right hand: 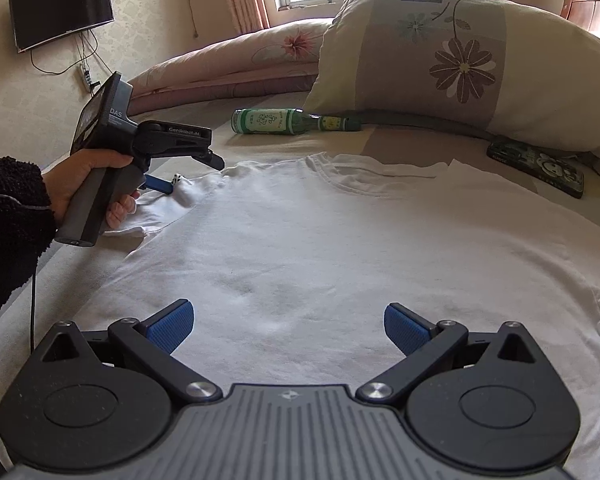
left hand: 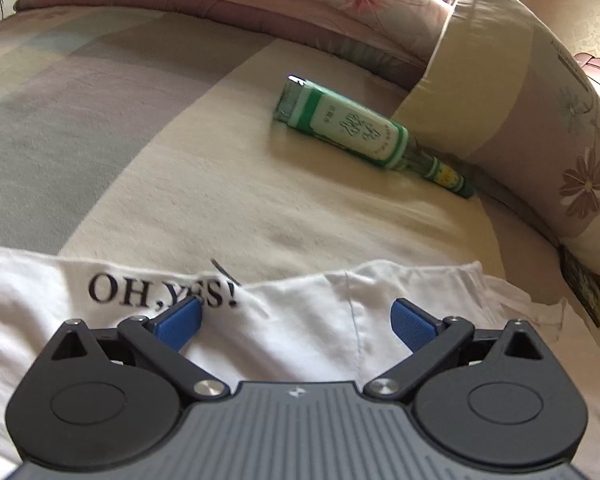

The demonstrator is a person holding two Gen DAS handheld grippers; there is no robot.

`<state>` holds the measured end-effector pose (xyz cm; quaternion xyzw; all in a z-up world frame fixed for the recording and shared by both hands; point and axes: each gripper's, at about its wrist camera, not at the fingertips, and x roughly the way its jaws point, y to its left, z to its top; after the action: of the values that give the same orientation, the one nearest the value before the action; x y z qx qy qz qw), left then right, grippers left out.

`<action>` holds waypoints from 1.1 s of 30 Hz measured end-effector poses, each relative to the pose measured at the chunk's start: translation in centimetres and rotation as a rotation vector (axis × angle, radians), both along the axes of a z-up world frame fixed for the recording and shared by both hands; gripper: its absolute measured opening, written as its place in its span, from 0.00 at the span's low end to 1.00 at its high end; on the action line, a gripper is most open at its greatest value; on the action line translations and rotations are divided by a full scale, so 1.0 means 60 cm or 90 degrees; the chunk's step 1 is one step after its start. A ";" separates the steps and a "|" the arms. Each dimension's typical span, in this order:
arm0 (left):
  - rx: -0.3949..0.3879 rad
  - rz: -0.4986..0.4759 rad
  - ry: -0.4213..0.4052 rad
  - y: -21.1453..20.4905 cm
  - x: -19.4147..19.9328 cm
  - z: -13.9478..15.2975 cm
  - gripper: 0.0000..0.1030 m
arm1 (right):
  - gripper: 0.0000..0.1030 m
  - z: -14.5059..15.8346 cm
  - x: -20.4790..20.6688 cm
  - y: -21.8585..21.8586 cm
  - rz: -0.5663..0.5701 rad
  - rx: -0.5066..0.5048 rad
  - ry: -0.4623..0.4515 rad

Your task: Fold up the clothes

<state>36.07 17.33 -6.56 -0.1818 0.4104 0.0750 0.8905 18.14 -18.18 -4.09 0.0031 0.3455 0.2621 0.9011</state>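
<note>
The white T-shirt (right hand: 300,248) lies spread flat on the bed (left hand: 100,120), collar toward the pillows and hem toward the near edge, which is a sensible start for a fold: nothing has been doubled over yet across the body. One sleeve (right hand: 152,208) at the far left corner is bunched, and a printed edge reading "OH,YES!" (left hand: 160,290) shows in the left wrist view, so that corner seems turned up. The left claw (left hand: 296,320) hovers just over this sleeve area with its blue pads (left hand: 180,322) spread wide apart and nothing between them; seen from the right wrist view, the person's hand (right hand: 88,176) holds it low at the sleeve, likely to pick up that corner and carry it inward. The right claw (right hand: 288,324) is likewise wide open and empty, poised above the lower middle of the shirt near the hem, probably waiting to take the matching lower corner so that 1 side can be folded in a straight line. Beyond the collar, a green glass bottle (right hand: 276,122) lies on its side against a flowered pillow (right hand: 460,60), and a phone (right hand: 536,172) rests just beside the shirt's right shoulder; both sit clear of the cloth. A rolled quilt (right hand: 220,64) borders the far side.
</note>
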 end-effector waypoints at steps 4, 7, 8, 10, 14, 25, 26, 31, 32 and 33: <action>-0.011 0.040 0.001 0.024 0.001 0.016 0.97 | 1.00 -0.002 0.003 -0.005 -0.009 0.003 0.004; -0.027 0.019 -0.034 0.026 -0.020 0.040 0.97 | 1.00 0.000 0.002 -0.005 -0.011 0.004 0.001; -0.054 0.009 -0.041 0.027 -0.026 0.044 0.97 | 1.00 0.001 0.001 -0.004 -0.008 0.005 -0.001; -0.095 0.003 -0.036 0.022 -0.033 0.042 0.97 | 1.00 0.003 -0.001 -0.001 -0.006 0.003 -0.003; -0.143 -0.036 -0.017 -0.014 -0.024 0.026 0.97 | 1.00 0.003 -0.003 0.001 -0.001 -0.002 -0.009; -0.014 -0.031 -0.021 -0.046 0.040 0.022 0.97 | 1.00 -0.002 0.008 -0.017 -0.025 -0.006 -0.002; -0.026 -0.049 -0.029 -0.055 0.033 0.029 0.98 | 1.00 -0.003 0.009 -0.019 -0.027 -0.004 0.000; -0.089 -0.148 0.005 -0.112 0.018 0.020 0.98 | 1.00 -0.010 0.011 -0.011 -0.011 -0.024 0.020; -0.084 -0.161 0.016 -0.124 0.020 0.014 0.98 | 1.00 -0.012 0.009 -0.005 -0.004 -0.039 0.020; -0.079 -0.167 0.021 -0.129 0.024 0.009 0.98 | 1.00 -0.015 0.006 0.002 0.002 -0.054 0.019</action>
<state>37.51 9.56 -6.01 -0.1799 0.4490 -0.0649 0.8728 18.52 -18.06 -4.96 -0.0315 0.3698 0.2486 0.8947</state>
